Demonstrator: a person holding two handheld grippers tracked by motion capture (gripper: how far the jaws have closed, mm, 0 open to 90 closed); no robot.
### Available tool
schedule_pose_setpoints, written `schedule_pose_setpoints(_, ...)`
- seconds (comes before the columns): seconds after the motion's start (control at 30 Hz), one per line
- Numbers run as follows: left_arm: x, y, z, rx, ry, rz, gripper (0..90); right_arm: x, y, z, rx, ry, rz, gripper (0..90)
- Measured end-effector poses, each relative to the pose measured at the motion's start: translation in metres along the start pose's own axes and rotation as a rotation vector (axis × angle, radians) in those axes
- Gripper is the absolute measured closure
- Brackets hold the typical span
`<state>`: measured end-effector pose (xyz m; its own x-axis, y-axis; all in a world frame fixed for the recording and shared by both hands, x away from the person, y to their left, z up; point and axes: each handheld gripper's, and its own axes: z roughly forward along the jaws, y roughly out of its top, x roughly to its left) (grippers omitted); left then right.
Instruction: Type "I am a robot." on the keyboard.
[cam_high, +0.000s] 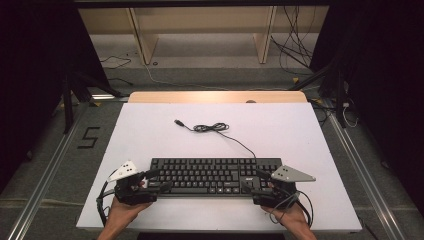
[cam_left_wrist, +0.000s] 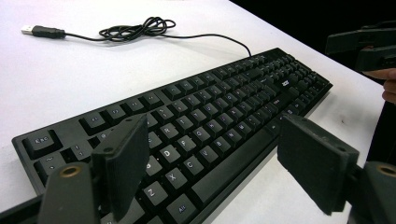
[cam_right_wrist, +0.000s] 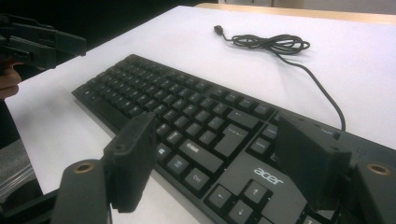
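Worktop (cam_high: 150, 130): white board, carries all items below.

Keyboard (cam_high: 215, 175): black, full-size, lies flat between the two grippers, long edge toward the person. Its left end sits under/between the left gripper's fingers (cam_left_wrist: 121, 163); its right end, w/ arrow keys, sits between the right gripper's fingers (cam_right_wrist: 133, 158).

Left gripper (cam_high: 154, 180): at keyboard's left end, fingers spread wide, one over the key rows, other off the front edge; nothing clamped.

Right gripper (cam_high: 256, 180): at keyboard's right end, fingers wide apart, straddling the corner; pads not pressing on it.

Cable (cam_high: 212, 128): thin, black, runs from keyboard's rear, loosely coiled, well beyond both grippers.

USB plug (cam_high: 178, 122): cable's free end, farthest from fingers.
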<state>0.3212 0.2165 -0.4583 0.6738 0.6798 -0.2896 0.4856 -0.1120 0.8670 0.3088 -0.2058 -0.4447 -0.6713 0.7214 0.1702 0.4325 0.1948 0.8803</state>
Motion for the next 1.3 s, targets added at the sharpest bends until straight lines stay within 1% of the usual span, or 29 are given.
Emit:
schedule_pose_setpoints(0.23, 0.0, 0.0, 0.0, 0.001, 0.002, -0.001, 24.7, 0.004, 0.002, 0.007, 0.004, 0.015, -0.005, 30.7)
schedule_pose_setpoints(0.3, 0.001, 0.0, 0.0, 0.001, 0.003, -0.003, 24.7, 0.006, 0.005, 0.013, 0.004, 0.022, -0.001, 31.2)
schedule_pose_setpoints(0.43, 0.001, 0.0, 0.0, 0.003, 0.009, -0.006, 24.7, 0.01, 0.008, 0.023, 0.031, 0.028, -0.003, 32.4)
schedule_pose_setpoints(0.5, 0.002, 0.0, 0.001, 0.004, 0.014, -0.008, 24.7, 0.012, 0.01, 0.029, 0.046, 0.028, -0.004, 33.5)
schedule_pose_setpoints(0.53, 0.002, 0.0, 0.001, 0.006, 0.016, -0.008, 24.7, 0.012, 0.01, 0.029, 0.046, 0.028, -0.004, 33.5)
schedule_pose_setpoints(0.7, 0.004, -0.001, 0.001, 0.023, 0.044, -0.02, 25.8, 0.02, 0.018, 0.047, 0.071, 0.053, -0.012, 37.7)
schedule_pose_setpoints(0.73, 0.005, -0.001, 0.001, 0.029, 0.048, -0.021, 25.8, 0.02, 0.018, 0.047, 0.071, 0.053, -0.012, 37.7)
schedule_pose_setpoints(0.77, 0.006, -0.001, 0.001, 0.031, 0.052, -0.024, 26.8, 0.023, 0.021, 0.055, 0.087, 0.059, -0.02, 40.6)
schedule_pose_setpoints(0.8, 0.007, -0.001, 0.0, 0.035, 0.059, -0.027, 26.8, 0.023, 0.021, 0.055, 0.087, 0.059, -0.02, 40.6)
schedule_pose_setpoints(0.87, 0.008, -0.002, 0.0, 0.043, 0.071, -0.034, 30.0, 0.027, 0.024, 0.066, 0.107, 0.067, -0.032, 44.2)
schedule_pose_setpoints(0.93, 0.01, -0.002, 0.0, 0.056, 0.087, -0.044, 32.3, 0.029, 0.026, 0.073, 0.119, 0.069, -0.037, 47.0)
schedule_pose_setpoints(1.0, 0.013, -0.002, -0.001, 0.064, 0.1, -0.053, 33.5, 0.029, 0.027, 0.076, 0.127, 0.069, -0.038, 48.1)
schedule_pose_setpoints(1.07, 0.015, -0.003, -0.002, 0.069, 0.111, -0.065, 38.8, 0.03, 0.029, 0.082, 0.136, 0.068, -0.038, 51.2)
schedule_pose_setpoints(1.1, 0.017, -0.003, -0.003, 0.072, 0.119, -0.068, 38.8, 0.03, 0.03, 0.084, 0.14, 0.07, -0.038, 53.1)
schedule_pose_setpoints(1.13, 0.018, -0.003, -0.004, 0.079, 0.129, -0.07, 41.4, 0.03, 0.03, 0.087, 0.142, 0.07, -0.043, 55.2)
schedule_pose_setpoints(1.27, 0.022, -0.005, -0.003, 0.134, 0.179, -0.082, 52.1, 0.031, 0.032, 0.095, 0.16, 0.072, -0.04, 64.4)
schedule_pose_setpoints(1.3, 0.023, -0.006, -0.002, 0.147, 0.185, -0.083, 55.2, 0.031, 0.033, 0.097, 0.165, 0.075, -0.037, 66.7)
